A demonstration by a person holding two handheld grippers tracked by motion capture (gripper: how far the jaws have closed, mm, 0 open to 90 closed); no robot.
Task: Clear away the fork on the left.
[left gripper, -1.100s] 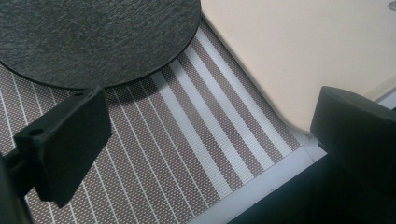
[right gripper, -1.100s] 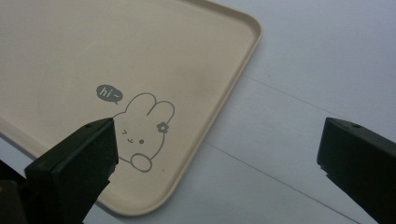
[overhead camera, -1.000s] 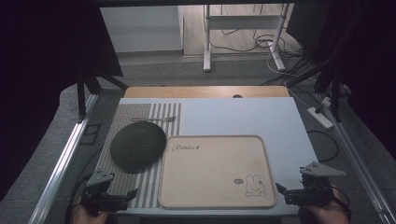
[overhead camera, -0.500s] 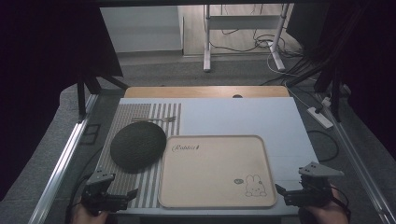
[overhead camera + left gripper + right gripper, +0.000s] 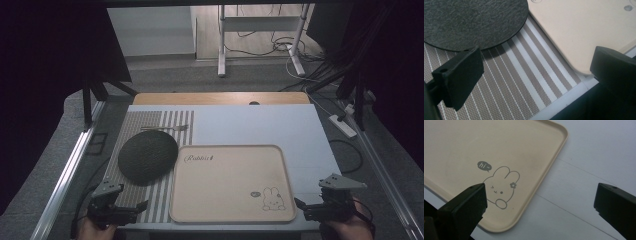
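Note:
A beige tray (image 5: 225,185) with a rabbit drawing (image 5: 272,196) lies empty at the table's near middle. To its left, a dark round plate (image 5: 148,156) rests on a striped placemat (image 5: 150,120), with a fork (image 5: 165,128) behind it. My left gripper (image 5: 142,206) is open at the near left edge, over the placemat (image 5: 511,87) between the plate (image 5: 471,20) and the tray corner (image 5: 579,27). My right gripper (image 5: 300,205) is open at the near right, its jaws spanning the tray's rabbit corner (image 5: 501,186) and the white tabletop (image 5: 594,157). Both hold nothing.
The white tabletop (image 5: 260,125) has a wooden strip (image 5: 220,98) along its far edge. Metal rails (image 5: 70,170) run down both sides. A power strip (image 5: 342,126) and cables lie on the floor to the right, and desk legs (image 5: 221,50) stand behind.

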